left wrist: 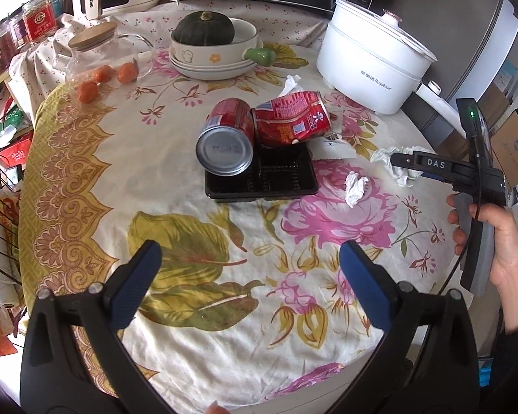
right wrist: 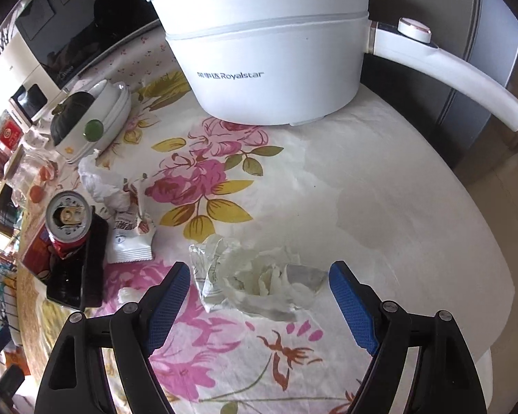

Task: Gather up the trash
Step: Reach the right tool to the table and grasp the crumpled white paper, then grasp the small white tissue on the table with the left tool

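Just ahead of the right gripper [right wrist: 259,296], jaws wide apart, lies a crumpled wrapper [right wrist: 259,286], probably untouched. Its long side spans the gap. The left gripper [left wrist: 250,265], also open, hangs well short of the cans [left wrist: 259,131].

Materials on the table: cloth, metal, plastic, paper

Tablecloth [left wrist: 197,269] matt printed fabric, lightly creased. Two cans [left wrist: 255,127] glossy painted metal w/ dull bare-metal ends; one dented. Tray [left wrist: 279,186] shiny black plastic. Crumpled wrapper [right wrist: 259,286] thin, semi-clear, paper-like. Cooker pot [right wrist: 272,69] smooth white plastic. Gripper pads [right wrist: 354,310] blue, finely textured.

Black grippers, blue ribbed fingers [right wrist: 167,298], silver screws, "DAS" marking.
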Action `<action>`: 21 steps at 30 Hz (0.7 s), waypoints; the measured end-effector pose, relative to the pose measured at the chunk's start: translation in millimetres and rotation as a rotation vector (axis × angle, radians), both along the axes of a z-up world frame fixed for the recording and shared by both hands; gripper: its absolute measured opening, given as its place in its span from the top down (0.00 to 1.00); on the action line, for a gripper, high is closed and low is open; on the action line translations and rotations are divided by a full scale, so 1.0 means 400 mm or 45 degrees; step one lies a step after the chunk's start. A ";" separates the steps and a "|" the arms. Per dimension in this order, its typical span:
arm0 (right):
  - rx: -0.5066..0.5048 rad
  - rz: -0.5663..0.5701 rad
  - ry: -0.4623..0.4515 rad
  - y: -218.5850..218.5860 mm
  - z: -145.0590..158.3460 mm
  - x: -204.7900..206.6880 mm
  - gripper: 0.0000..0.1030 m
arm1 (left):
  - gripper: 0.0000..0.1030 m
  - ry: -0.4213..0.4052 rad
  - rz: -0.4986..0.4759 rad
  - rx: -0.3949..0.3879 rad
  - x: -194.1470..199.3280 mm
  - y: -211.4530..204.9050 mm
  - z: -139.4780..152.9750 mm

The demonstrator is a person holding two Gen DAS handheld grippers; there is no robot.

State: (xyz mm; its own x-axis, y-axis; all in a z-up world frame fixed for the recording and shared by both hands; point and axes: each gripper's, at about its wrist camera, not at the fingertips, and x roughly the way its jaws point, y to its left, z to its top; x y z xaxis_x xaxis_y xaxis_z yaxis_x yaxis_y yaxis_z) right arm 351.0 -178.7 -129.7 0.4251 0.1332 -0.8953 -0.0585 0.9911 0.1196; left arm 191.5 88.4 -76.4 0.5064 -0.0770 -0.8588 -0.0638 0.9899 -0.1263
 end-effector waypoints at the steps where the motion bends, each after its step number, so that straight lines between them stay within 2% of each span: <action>1: -0.008 -0.006 0.004 0.000 -0.008 0.006 0.18 | 0.01 -0.002 -0.004 0.007 0.000 -0.003 -0.001; 5: -0.006 -0.030 -0.010 -0.006 -0.023 0.015 0.20 | 0.01 -0.003 -0.028 0.018 0.001 -0.017 -0.009; 7: -0.008 -0.016 -0.016 -0.010 -0.023 0.012 0.26 | 0.01 0.007 -0.040 0.025 0.003 -0.028 -0.017; 9: 0.008 0.025 -0.049 -0.011 -0.010 0.002 0.44 | 0.01 0.017 -0.049 0.030 0.006 -0.038 -0.024; 11: 0.009 0.057 -0.055 -0.014 0.004 -0.016 0.53 | 0.01 0.020 -0.060 0.026 0.009 -0.047 -0.030; 13: -0.008 0.098 -0.067 -0.016 0.021 -0.038 0.70 | 0.01 0.019 -0.078 0.028 0.010 -0.061 -0.034; 18: 0.007 0.098 -0.072 -0.060 0.058 -0.106 0.73 | 0.01 -0.005 -0.123 0.044 0.012 -0.096 -0.043; 21: 0.065 0.065 -0.080 -0.108 0.088 -0.166 0.73 | 0.01 -0.053 -0.169 0.036 0.012 -0.127 -0.049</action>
State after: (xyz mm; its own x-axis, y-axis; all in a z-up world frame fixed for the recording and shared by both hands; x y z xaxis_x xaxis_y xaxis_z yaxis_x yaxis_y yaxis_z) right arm 284.6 -221.9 -94.4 0.4719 0.2011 -0.8584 -0.1175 0.9793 0.1648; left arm 196.1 37.4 -95.8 0.5283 -0.1217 -0.8403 0.0728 0.9925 -0.0980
